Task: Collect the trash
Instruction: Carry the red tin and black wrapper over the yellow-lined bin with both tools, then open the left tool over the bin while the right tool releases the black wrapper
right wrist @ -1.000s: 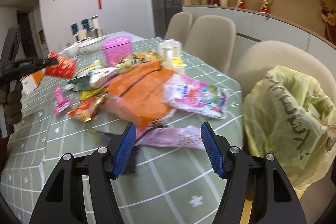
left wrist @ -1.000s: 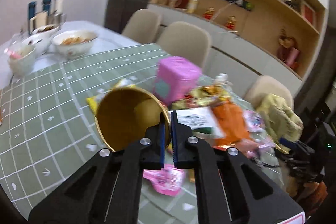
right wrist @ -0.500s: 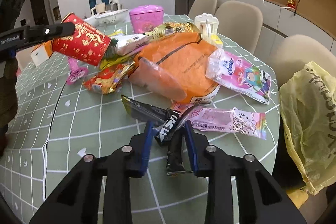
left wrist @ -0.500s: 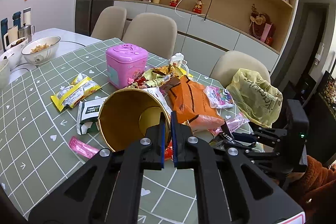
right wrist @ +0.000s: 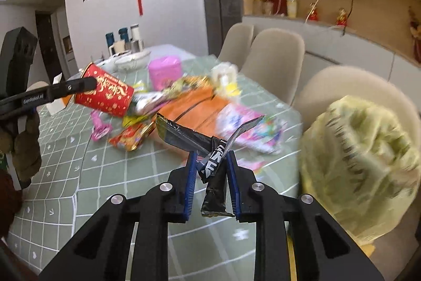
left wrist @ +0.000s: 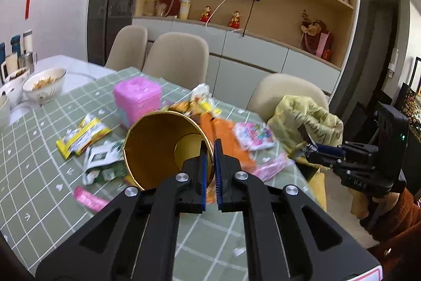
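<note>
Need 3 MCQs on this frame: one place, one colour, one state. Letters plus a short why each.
1. Where is the yellow bag?
A on a chair beside the table
B under the pink tin
C on a shelf

2. Outside colour of the cup in the left gripper?
A blue
B red
C white

3. The right gripper is:
A open, empty
B shut on a black wrapper
C holding a bowl

A: the bag sits on the beige chair seat.
B: the right wrist view shows red with gold lettering.
B: the wrapper is pinched between the pads, lifted off the table.
</note>
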A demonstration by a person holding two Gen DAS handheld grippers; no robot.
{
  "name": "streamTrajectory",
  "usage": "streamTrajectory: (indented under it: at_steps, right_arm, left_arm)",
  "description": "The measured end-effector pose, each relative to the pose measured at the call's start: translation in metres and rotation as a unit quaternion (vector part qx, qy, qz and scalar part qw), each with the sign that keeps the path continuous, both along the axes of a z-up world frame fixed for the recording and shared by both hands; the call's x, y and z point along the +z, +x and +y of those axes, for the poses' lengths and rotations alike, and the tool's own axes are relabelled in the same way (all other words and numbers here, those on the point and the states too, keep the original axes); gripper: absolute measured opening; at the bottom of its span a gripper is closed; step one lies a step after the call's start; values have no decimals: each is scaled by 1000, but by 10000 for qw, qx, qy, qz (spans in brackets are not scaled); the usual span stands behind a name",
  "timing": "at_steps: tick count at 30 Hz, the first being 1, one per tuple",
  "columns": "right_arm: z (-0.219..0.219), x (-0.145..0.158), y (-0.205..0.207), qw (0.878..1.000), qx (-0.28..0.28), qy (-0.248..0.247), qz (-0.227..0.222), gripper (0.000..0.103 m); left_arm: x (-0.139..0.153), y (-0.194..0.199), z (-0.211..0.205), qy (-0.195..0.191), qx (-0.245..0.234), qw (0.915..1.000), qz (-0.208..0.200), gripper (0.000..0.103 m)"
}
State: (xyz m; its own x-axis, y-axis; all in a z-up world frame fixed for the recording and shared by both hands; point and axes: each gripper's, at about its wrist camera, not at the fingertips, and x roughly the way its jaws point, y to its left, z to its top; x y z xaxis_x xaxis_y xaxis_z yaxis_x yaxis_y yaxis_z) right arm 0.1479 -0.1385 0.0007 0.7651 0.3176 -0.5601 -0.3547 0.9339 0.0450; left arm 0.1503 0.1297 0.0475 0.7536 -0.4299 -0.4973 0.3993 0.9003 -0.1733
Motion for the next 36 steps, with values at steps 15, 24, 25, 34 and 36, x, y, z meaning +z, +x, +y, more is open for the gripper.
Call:
streamTrajectory:
  at_steps: [15, 24, 25, 34, 36]
  right_arm:
    - [-167, 90, 16, 9831, -1490, -350, -1004, 23]
    - [-243, 88, 43, 9734, -2082, -321, -903, 23]
    - [-248, 84, 45, 9730, -2118, -298, -866, 23]
    - [-266, 53, 69, 9781, -2018, -241, -449, 23]
    - [-267, 46, 79, 9810, -1915, -134, -294, 23]
  left_arm:
    - [74, 67, -185, -254, -1200, 9914, -446, 5]
    - [57, 116, -290, -271, -1974, 9799, 131, 5]
    - [51, 122, -302, -244, -2047, 9783, 206, 5]
    - [-2, 151, -354, -155, -2341, 9699, 657, 39]
    - [-6, 156, -351, -244, -2225, 9720, 723, 40]
